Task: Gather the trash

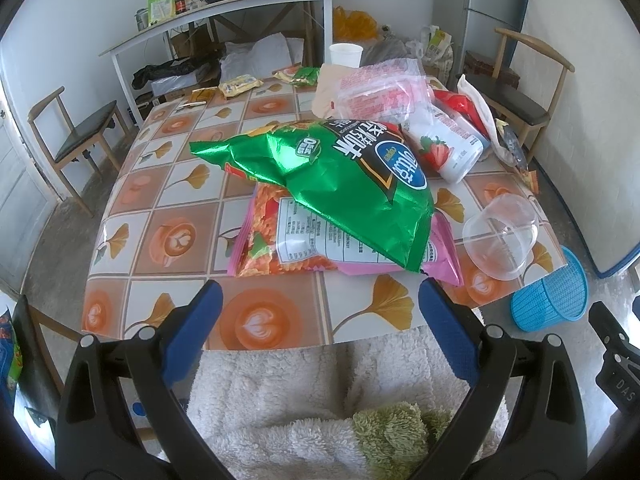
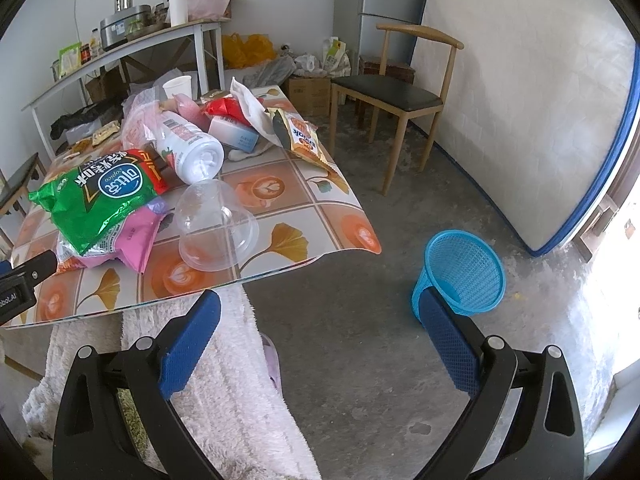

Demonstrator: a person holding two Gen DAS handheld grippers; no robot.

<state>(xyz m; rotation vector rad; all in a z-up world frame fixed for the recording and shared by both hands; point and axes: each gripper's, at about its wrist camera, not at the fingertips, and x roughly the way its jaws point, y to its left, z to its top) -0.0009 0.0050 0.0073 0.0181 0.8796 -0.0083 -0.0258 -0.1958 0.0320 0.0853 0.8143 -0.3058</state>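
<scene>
Fleece clothing [image 1: 304,392] is filling the near foreground of the left wrist view, directly below the left gripper [image 1: 320,292], whose blue fingers [image 1: 192,332] are standing wide apart and holding nothing. They are hovering just off the near edge of the table [image 1: 280,320].

Trash is lying across the table. A green bag [image 1: 332,176] is sitting nearest, overlapping a pink bag [image 1: 280,248] beneath it. Just right of both, a clear cup [image 1: 500,236] is lying on its side near the table's right edge. Behind the green bag, a white bottle [image 1: 452,152] with a strawberry label is lying flat, touching a heap of plastic wrappers [image 1: 384,88] further back. A paper cup [image 1: 346,54] is standing upright at the far edge. Small yellow packets [image 1: 240,85] are lying at the far left, well apart from the main heap.

In the right wrist view, the right gripper [image 2: 320,312] is likewise spread wide and empty, hanging over the bare floor [image 2: 360,320] to the right of the table. A blue basket [image 2: 464,272] is standing upright on the floor, near the table's near right corner; the right finger [image 2: 448,344] is overlapping its lower edge in this view. An orange snack packet [image 2: 306,140] is overhanging the table's right edge. A wooden chair [image 2: 396,92] is standing beyond, against the wall.
</scene>
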